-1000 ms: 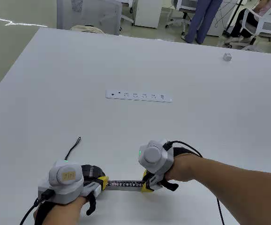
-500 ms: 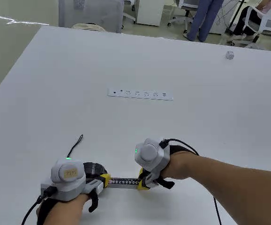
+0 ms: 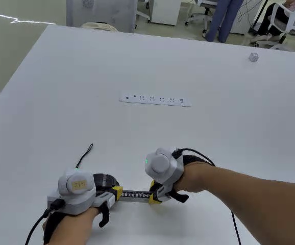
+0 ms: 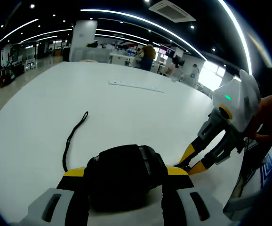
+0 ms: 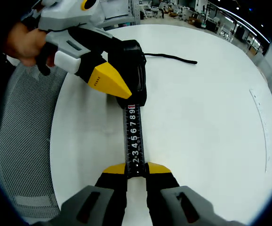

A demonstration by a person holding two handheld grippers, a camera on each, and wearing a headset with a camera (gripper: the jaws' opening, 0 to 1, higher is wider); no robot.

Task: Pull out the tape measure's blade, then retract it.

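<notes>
1. Our left tool [image 4: 126, 171] clamps the tape measure case [image 5: 133, 66] on the tabletop [image 3: 152, 61]; our right tool [image 5: 136, 168] pinches the short-drawn blade [image 5: 133, 136].
2. If that pinch slips, we risk the blade snapping back or kinking.

Black tape measure [image 4: 126, 176], black-numbered white blade [image 5: 133, 141], white table [image 3: 137, 66]

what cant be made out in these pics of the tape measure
- Blade tip: right gripper view, pinched between the jaws of the right gripper.
- Tape measure case sides: left gripper view, covered by the jaws of the left gripper; head view, mostly behind that gripper's body.
- Blade numbers: head view, too small to read.
- Small grey object far across the table: head view, too small to identify.
</notes>
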